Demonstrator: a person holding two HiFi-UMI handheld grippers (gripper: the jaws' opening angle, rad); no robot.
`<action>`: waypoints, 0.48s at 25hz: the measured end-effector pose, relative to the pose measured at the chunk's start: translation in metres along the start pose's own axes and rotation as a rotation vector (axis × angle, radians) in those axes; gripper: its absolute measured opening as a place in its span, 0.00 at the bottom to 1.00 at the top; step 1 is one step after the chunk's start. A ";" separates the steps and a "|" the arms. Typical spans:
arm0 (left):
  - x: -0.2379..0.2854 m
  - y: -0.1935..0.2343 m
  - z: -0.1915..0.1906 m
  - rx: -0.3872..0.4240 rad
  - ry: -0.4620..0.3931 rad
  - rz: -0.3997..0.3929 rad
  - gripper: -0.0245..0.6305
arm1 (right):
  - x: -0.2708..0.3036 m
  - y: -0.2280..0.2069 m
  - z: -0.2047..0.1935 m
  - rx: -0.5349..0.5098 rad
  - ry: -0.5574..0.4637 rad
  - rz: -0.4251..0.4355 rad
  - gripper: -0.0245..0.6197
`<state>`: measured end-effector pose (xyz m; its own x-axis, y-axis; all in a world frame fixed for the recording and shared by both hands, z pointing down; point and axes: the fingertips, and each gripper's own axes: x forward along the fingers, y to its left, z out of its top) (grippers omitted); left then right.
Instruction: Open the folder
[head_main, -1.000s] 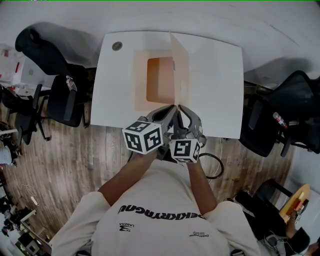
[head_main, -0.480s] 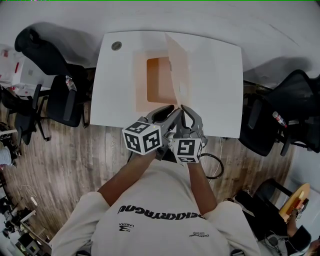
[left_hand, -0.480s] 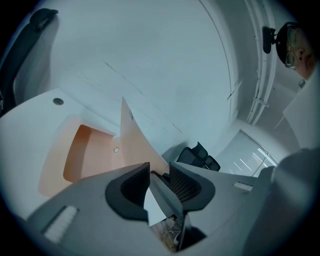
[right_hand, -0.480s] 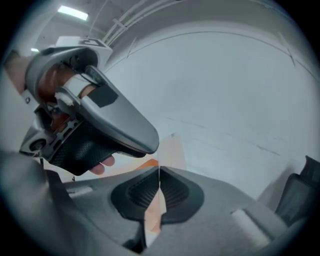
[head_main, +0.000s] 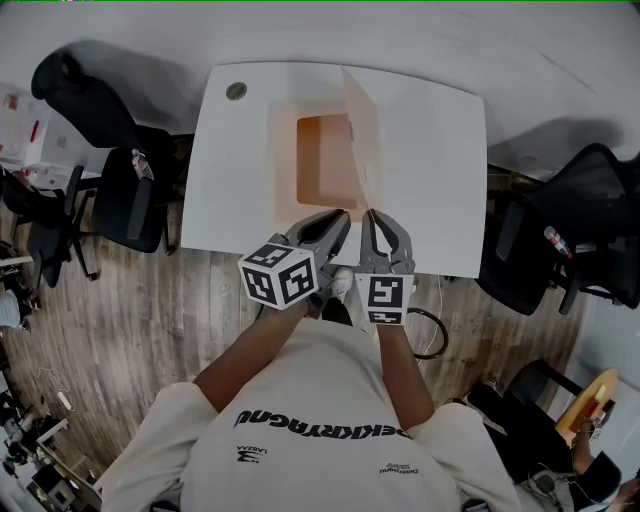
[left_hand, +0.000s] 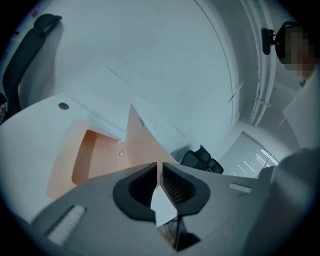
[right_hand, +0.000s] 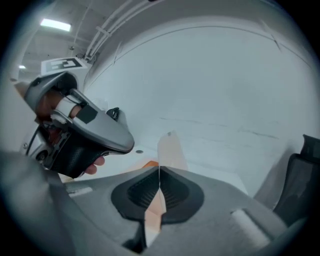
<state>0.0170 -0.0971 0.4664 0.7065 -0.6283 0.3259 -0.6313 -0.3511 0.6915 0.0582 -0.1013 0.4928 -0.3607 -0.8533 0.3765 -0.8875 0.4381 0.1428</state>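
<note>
A translucent orange folder (head_main: 320, 160) lies on the white table (head_main: 440, 150), its cover (head_main: 362, 130) raised on edge. My right gripper (head_main: 372, 216) is shut on the cover's near edge; in the right gripper view the peach sheet (right_hand: 170, 147) runs down between the jaws of the right gripper (right_hand: 159, 175). My left gripper (head_main: 338, 218) sits just left of it at the folder's near edge. The left gripper (left_hand: 160, 172) jaws are closing with a narrow gap left. A pale sheet edge (left_hand: 164, 206) shows low between them, and no pad visibly presses on it.
Black office chairs stand left (head_main: 110, 170) and right (head_main: 570, 230) of the table. A round cable port (head_main: 236, 91) sits at the table's far left corner. A cable loop (head_main: 425, 330) lies on the wooden floor near my right arm.
The two grippers, touching before, now stand slightly apart. The right gripper has rolled so its marker cube faces up squarely. The raised cover leaned left, then came back upright.
</note>
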 end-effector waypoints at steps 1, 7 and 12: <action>-0.001 0.001 0.000 0.000 -0.002 0.000 0.09 | -0.001 -0.001 -0.001 0.013 0.001 -0.002 0.04; -0.004 0.008 0.003 0.019 -0.007 0.013 0.04 | -0.004 -0.010 -0.004 0.102 0.007 -0.010 0.05; -0.007 0.020 0.000 0.066 0.003 0.054 0.04 | -0.008 -0.023 -0.005 0.209 -0.005 -0.030 0.05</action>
<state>-0.0005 -0.0991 0.4778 0.6717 -0.6457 0.3632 -0.6880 -0.3619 0.6290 0.0829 -0.1028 0.4913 -0.3345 -0.8667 0.3700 -0.9377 0.3451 -0.0396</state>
